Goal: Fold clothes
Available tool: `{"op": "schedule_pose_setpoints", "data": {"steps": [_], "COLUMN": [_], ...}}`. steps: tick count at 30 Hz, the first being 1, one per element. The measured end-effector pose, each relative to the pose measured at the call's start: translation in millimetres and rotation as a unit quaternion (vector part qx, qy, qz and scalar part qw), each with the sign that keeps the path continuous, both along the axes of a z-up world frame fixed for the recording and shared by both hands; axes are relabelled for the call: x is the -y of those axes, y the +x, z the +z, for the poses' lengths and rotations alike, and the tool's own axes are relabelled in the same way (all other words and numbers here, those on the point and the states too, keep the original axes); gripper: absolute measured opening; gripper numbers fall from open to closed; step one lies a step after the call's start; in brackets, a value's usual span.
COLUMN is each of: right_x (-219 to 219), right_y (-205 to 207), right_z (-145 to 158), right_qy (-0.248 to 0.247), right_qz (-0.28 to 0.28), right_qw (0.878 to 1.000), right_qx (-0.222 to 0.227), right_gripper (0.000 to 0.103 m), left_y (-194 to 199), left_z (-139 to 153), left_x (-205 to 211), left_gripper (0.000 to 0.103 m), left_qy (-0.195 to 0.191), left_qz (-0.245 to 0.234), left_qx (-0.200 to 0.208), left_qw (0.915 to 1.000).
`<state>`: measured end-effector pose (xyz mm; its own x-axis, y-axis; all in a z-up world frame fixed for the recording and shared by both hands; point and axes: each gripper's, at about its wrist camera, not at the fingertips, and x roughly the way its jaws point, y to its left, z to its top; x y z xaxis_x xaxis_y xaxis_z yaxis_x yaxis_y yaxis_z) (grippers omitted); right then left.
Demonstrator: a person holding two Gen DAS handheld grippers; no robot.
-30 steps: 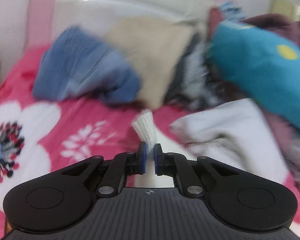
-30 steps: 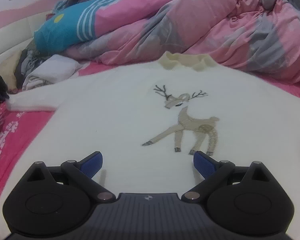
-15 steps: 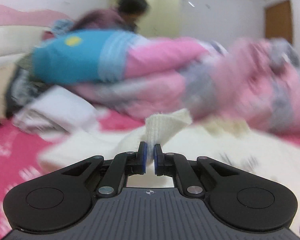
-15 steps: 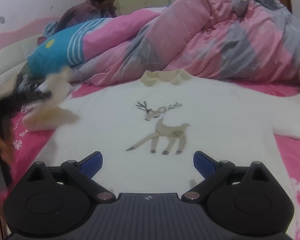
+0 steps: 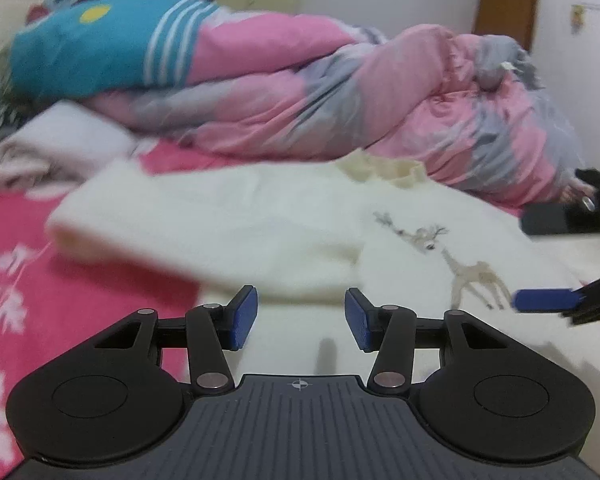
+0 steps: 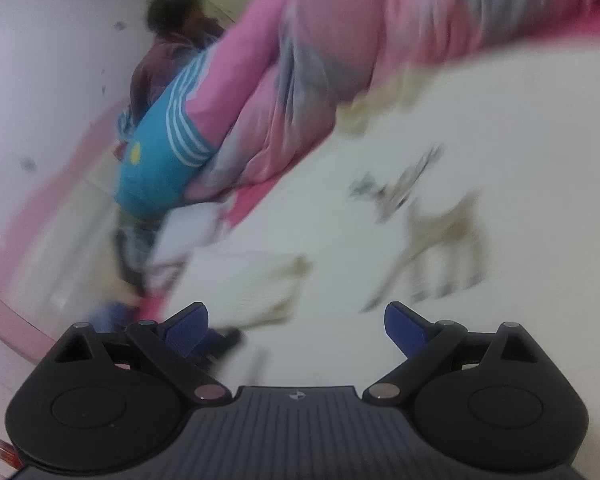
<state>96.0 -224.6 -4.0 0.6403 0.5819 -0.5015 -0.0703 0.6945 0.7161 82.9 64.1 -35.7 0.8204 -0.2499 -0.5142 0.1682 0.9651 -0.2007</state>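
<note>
white sweater (image 5: 440,216) with a deer motif (image 5: 456,264), spread front-up on the pink floral bedspread (image 5: 16,280); its collar (image 5: 384,168) lies just beside the heaped pink-and-grey duvet (image 5: 400,100). the left sleeve (image 5: 204,232) lies folded across the chest, laid inward, judged the first fold of the task. left gripper (image 5: 300,322): jaws have just been opening and stand apart with nothing between them, above the folded sleeve, consistent with a release. right gripper (image 6: 296,326): jaws spread wide and empty over the sweater's body, its view tilted and blurred; its blue pad (image 5: 544,300) shows at the left view's right edge. judged next: the right sleeve.
</note>
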Motion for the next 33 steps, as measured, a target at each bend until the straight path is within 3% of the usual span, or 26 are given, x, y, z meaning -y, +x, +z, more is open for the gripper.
{"op": "schedule_pose_setpoints", "data": {"steps": [3,5,11,19,22,23,24,27,33], "right_x": [-11,-19,-47,-84,-92,-93,-92,-85,-61], "right_y": [27,39,71,103,103,102,101,99,92], "right_z": [-17,-27,-43,-37,-35,-35,-35,-37,-9], "right_qy": [0.079,0.098,0.058,-0.038,-0.067,-0.074,-0.076,-0.071,-0.065], "right_qz": [0.009,0.011,0.009,0.039,0.047,0.049,0.049,0.048,0.023], "right_qw": [0.995,0.991,0.991,0.995,0.994,0.994,0.994,0.995,0.998], "right_qx": [-0.061,-0.091,-0.117,-0.083,-0.065,-0.062,-0.060,-0.055,0.007], "right_gripper": [0.090,0.085,0.072,0.070,0.055,0.048,0.033,0.010,0.006], "left_y": [6,10,16,22,20,19,19,17,18], "left_z": [-3,-5,-6,-12,-13,-13,-13,-14,-12], "left_x": [-19,-32,-60,-74,-70,-68,-67,-61,-54], "left_gripper": [0.048,0.048,0.048,0.048,0.048,0.048,0.048,0.048,0.048], "left_qy": [-0.037,-0.058,-0.086,-0.094,-0.086,-0.083,-0.080,-0.068,-0.039], "left_qz": [0.032,0.053,0.096,0.119,0.114,0.111,0.109,0.104,0.102], "left_qx": [-0.024,-0.031,-0.036,-0.043,-0.041,-0.040,-0.039,-0.040,-0.039], "left_qw": [0.9985,0.9964,0.9910,0.9875,0.9890,0.9895,0.9900,0.9915,0.9933]}}
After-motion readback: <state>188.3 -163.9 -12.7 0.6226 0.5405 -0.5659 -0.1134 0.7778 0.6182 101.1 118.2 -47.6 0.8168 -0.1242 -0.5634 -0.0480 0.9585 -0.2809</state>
